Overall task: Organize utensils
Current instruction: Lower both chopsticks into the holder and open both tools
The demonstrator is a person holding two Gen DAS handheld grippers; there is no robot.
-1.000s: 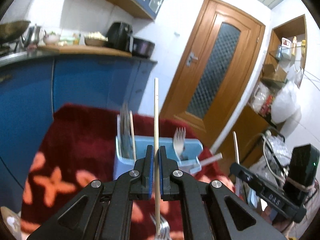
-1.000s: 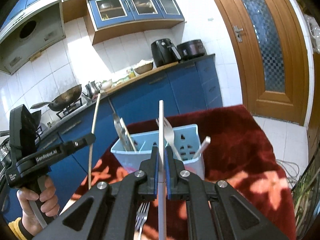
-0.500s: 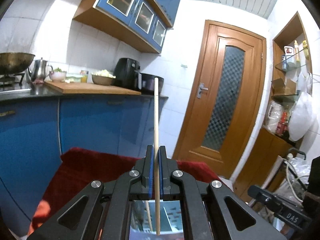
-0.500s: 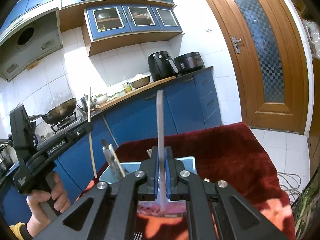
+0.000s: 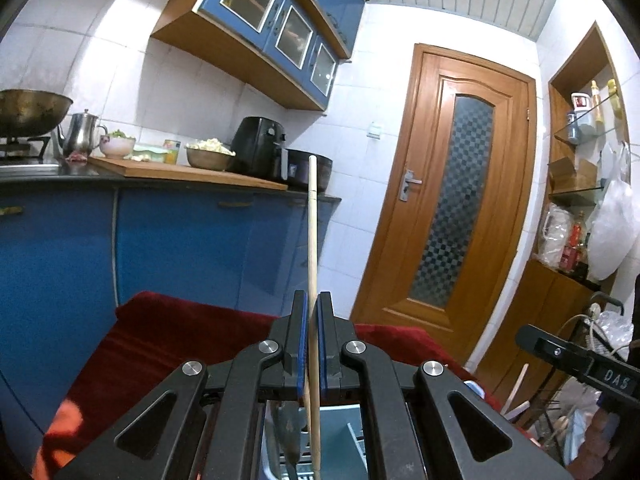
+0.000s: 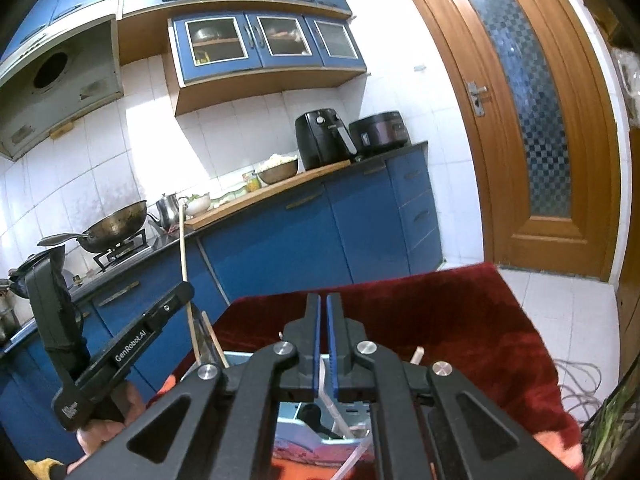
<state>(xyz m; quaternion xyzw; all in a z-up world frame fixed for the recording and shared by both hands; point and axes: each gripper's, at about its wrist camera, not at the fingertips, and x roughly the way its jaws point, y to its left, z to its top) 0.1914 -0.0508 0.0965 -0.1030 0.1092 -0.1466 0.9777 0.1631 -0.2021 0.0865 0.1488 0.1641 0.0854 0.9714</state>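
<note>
My left gripper (image 5: 311, 308) is shut on a wooden chopstick (image 5: 312, 240) that stands upright, its lower end over the light blue utensil holder (image 5: 340, 440) below the jaws. The same chopstick (image 6: 183, 248) and the left gripper (image 6: 140, 332) show at the left of the right wrist view. My right gripper (image 6: 323, 312) stands slightly open with nothing between its pads. A white utensil (image 6: 332, 412) leans in the holder (image 6: 296, 416) just beneath it. Dark metal utensils (image 5: 290, 432) stand in the holder's left compartment.
The holder sits on a table with a red flowered cloth (image 6: 440, 312). Blue kitchen cabinets (image 5: 180, 248) with a counter, wok (image 6: 114, 232) and appliances stand behind. A wooden door (image 5: 452, 208) is at the right. The right gripper body (image 5: 576, 364) shows at the lower right.
Both grippers moved over the holder and tilted up. The white utensil has left my right gripper's jaws and now rests in the holder. The chopstick sank lower.
</note>
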